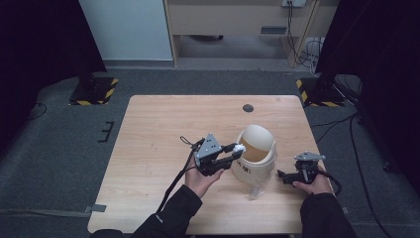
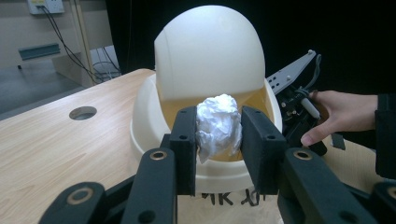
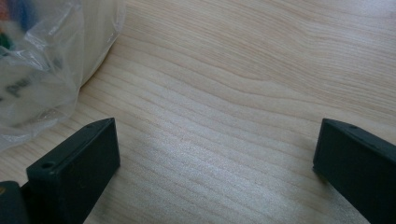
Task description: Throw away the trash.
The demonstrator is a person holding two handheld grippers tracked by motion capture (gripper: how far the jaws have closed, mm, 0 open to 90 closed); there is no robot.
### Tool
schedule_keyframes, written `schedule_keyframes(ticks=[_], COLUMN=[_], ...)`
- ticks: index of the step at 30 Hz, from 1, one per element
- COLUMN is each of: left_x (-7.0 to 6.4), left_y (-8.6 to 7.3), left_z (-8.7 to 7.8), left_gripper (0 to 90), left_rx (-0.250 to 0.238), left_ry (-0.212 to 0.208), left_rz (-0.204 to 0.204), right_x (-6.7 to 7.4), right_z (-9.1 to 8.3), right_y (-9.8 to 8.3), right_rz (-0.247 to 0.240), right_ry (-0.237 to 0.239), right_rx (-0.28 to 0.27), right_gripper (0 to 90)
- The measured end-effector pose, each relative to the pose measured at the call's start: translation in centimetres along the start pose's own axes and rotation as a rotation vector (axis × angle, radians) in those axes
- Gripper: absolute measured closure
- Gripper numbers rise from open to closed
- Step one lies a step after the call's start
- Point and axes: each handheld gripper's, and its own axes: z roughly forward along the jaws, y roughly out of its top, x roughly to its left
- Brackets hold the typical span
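- Here, the left gripper [image 1: 236, 151] has its black jaws clamped on a crumpled ball of white paper [image 2: 217, 125]; in the left gripper view the two pads press the ball from both sides.
- The paper ball [image 1: 239, 148] is held off the tabletop, right at the open mouth of the cream plastic desktop bin with a domed swing lid [image 1: 255, 153]. From the left gripper view the ball sits just in front of the opening, below the dome's lower edge; I cannot tell whether it touches the rim.
- The bin stands upright on the light wooden tabletop [image 1: 158, 144], right of centre and nearer the near edge than the far one. Black lettering shows on its front wall, too cropped to read.
- A piece of clear crinkled plastic film [image 1: 256, 192] lies on the tabletop just before the bin's base, toward the near edge; the right gripper view shows it at upper left [image 3: 42, 60].
- The right gripper [image 1: 285, 177] rests low by the right edge of the tabletop, pointing toward the bin. Its jaws stand wide apart with bare wood between them, gripping nothing.
- A small dark round hole [image 1: 248, 108] sits near the far edge.
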Motion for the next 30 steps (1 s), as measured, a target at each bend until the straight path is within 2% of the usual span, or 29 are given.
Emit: schedule_keyframes(ticks=[9,22,30], left_x=[-0.2,-0.7,-0.6], left_y=[-0.2,-0.3,-0.6], left_z=[1.1,2.8,3.6], left_gripper=[66.9,66.8,65.0], left_rx=[0.019,0.055,0.077], left_ry=[-0.006,-0.013,-0.014], left_rz=[-0.001,0.019,0.016], right_x=[0.0,0.0,0.0], right_z=[0.0,0.0,0.0], right_y=[0.0,0.0,0.0], right_rz=[0.001,-0.002,-0.002], right_ry=[0.000,0.001,0.001], right_rx=[-0.001,-0.001,-0.001], right_gripper=[0.8,0.7,0.8])
